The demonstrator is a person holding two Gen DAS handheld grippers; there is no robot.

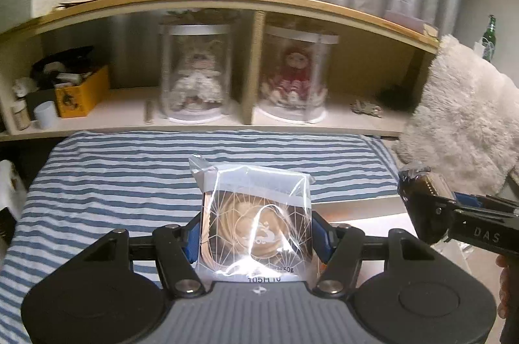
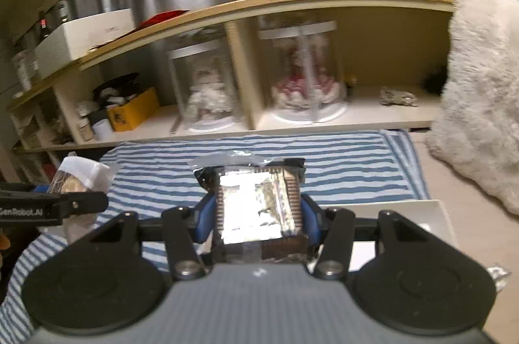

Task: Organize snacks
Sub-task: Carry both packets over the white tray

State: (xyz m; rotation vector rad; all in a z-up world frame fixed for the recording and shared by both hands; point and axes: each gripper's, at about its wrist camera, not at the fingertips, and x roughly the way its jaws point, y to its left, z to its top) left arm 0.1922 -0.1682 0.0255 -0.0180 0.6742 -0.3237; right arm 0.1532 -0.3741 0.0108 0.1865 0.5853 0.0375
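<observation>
Left gripper (image 1: 256, 241) pinches a clear-wrapped pastry packet (image 1: 256, 214) at frame centre; right gripper (image 2: 258, 222) pinches a shiny dark snack packet (image 2: 256, 207).

Snack packet (image 1: 256, 224) between left tongs (image 1: 256, 235)

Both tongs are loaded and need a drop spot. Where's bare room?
Free: the striped cloth between the shelf and the tongs, and the white tray at its right edge. Also the right cubby floor between the red doll jar and the fluffy throw, bar small clutter. Crowded: the left cubby around the yellow box.
</observation>
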